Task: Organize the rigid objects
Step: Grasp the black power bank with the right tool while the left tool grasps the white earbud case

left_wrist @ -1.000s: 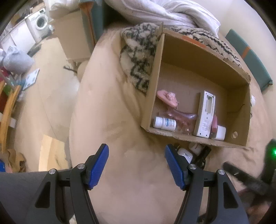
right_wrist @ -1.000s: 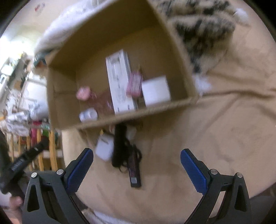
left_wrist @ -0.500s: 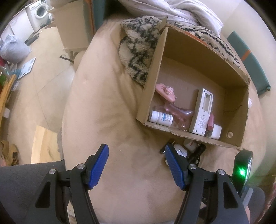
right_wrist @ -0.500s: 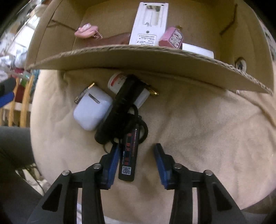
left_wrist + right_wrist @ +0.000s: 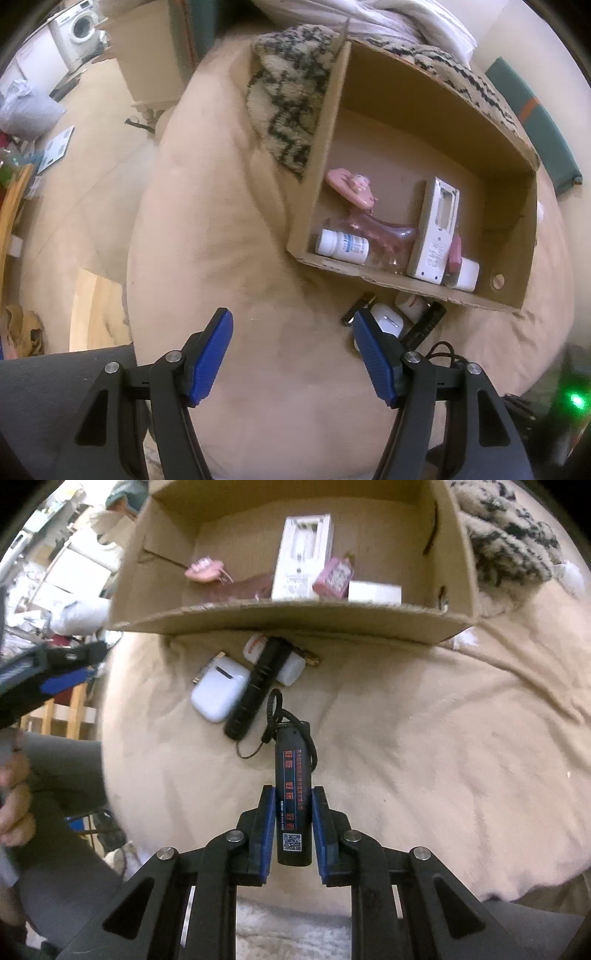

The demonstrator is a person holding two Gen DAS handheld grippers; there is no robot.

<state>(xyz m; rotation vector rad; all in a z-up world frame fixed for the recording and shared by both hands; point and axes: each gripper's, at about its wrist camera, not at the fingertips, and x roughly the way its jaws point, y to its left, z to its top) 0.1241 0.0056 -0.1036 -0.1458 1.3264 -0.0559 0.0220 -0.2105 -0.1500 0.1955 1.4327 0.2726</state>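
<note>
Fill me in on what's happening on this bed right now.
A person is sorting small items into a cardboard box on the bed. The right hand-held gripper has just closed on a black cylinder with red lettering, its cord trailing. A white earbud case, a black flashlight and a white bottle lie outside the box's front wall. The left hand-held gripper hangs open, holding nothing.

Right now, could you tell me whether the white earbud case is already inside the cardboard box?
No, the white earbud case lies on the beige blanket just outside the cardboard box, beside a black flashlight.
</note>
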